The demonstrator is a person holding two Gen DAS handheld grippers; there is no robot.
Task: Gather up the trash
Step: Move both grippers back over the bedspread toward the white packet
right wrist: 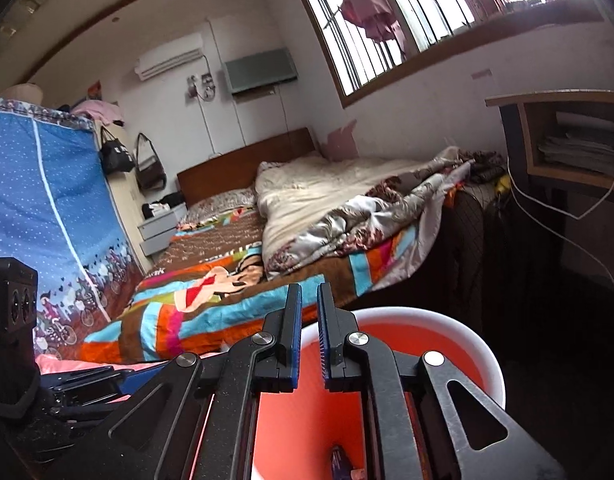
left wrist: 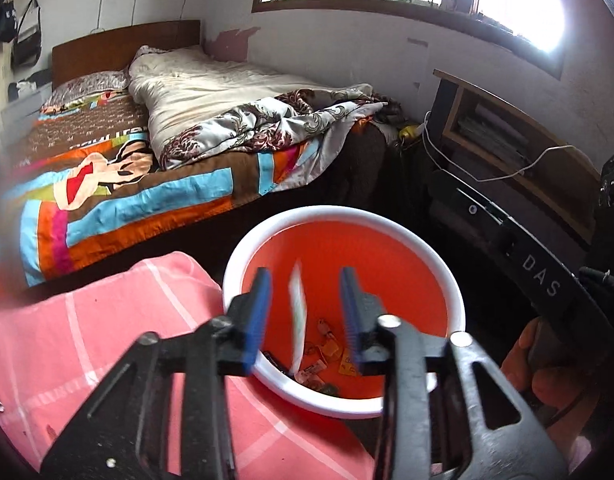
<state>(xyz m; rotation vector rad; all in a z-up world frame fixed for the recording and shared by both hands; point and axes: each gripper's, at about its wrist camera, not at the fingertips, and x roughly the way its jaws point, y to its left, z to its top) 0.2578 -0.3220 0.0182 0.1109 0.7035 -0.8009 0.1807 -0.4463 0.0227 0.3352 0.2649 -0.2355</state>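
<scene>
Your left gripper point(left wrist: 305, 300) hangs over the orange bin point(left wrist: 391, 409), jaws spread wide, and a thin white wrapper point(left wrist: 298, 312) sits blurred in the gap between the blue pads point(left wrist: 257, 320), touching neither: it is released, loose over the bin's mouth. Down on the bin floor, at about six o'clock from the wrapper, lies a small litter of wrappers point(left wrist: 327, 354), orange and pink among them. The bin's white rim sits just beside the pink checked cloth point(left wrist: 107, 340) at its nine o'clock. Past the rim, at eleven o'clock, runs the bed with its bright patchwork cover point(left wrist: 139, 200).

Your right gripper point(right wrist: 309, 328) is clenched almost closed, only a narrow slit between the pads, nothing in it. It points across the near rim of the same bin point(right wrist: 487, 360), and a dark purple wrapper point(right wrist: 341, 458) lies on the floor inside at six o'clock. Your left tool's black body point(right wrist: 11, 320) shows at nine o'clock.
</scene>
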